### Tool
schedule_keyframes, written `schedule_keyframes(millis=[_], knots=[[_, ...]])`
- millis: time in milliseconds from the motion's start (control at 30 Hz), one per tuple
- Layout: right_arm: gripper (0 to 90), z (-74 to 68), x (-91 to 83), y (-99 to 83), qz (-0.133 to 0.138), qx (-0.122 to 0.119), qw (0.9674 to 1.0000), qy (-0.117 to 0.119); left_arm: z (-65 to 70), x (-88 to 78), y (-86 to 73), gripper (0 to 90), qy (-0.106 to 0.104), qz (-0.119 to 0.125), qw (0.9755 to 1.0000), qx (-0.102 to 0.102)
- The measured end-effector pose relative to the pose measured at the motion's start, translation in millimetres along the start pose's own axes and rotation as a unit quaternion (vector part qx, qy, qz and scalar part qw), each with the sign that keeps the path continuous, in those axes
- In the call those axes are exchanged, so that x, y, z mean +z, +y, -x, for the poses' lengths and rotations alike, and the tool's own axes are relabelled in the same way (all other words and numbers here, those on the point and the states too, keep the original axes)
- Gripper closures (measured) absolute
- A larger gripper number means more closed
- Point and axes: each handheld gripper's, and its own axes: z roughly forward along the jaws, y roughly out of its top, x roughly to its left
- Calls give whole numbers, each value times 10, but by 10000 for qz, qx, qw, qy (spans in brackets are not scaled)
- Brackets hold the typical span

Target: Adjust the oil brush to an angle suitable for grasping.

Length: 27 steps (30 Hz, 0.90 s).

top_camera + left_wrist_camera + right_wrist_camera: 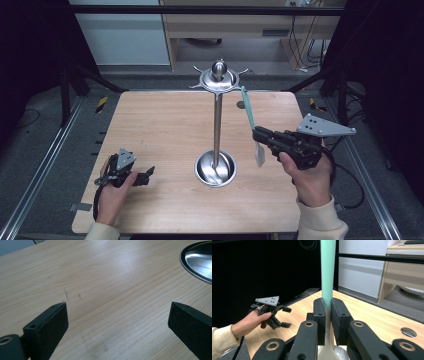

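One utensil is in hand: a spatula (250, 122) with a mint-green handle and a pale blade, held upright over the right half of the wooden counter (160, 125), blade end down and just above the wood. One metal stand (218, 125) rises from the middle of the counter on a single pole, with a round dish base at the bottom and a hooked disc under a ball knob at the top (I count no utensil hanging on it). The spatula's handle tip reaches up beside that disc, near it but apart.

The right tongs (257, 133) are clamped on the spatula's handle low down, just above the blade; the right gripper view shows both pads (319, 315) pressing it. The right hand (310, 177) holds them level, pointing left toward the pole.

The left tongs (149, 173) stand wide apart with nothing between them, low over the counter's near left corner, pointing toward the dish base. The left hand (112, 187) grips them from behind.
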Motion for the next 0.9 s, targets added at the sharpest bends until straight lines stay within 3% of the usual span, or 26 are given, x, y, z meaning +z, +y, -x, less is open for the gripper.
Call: schedule_keyframes(millis=[900], knots=[[826, -120, 246, -171, 465, 5, 9978, -470, 3, 3, -3, 25, 6, -46, 10000, 26]])
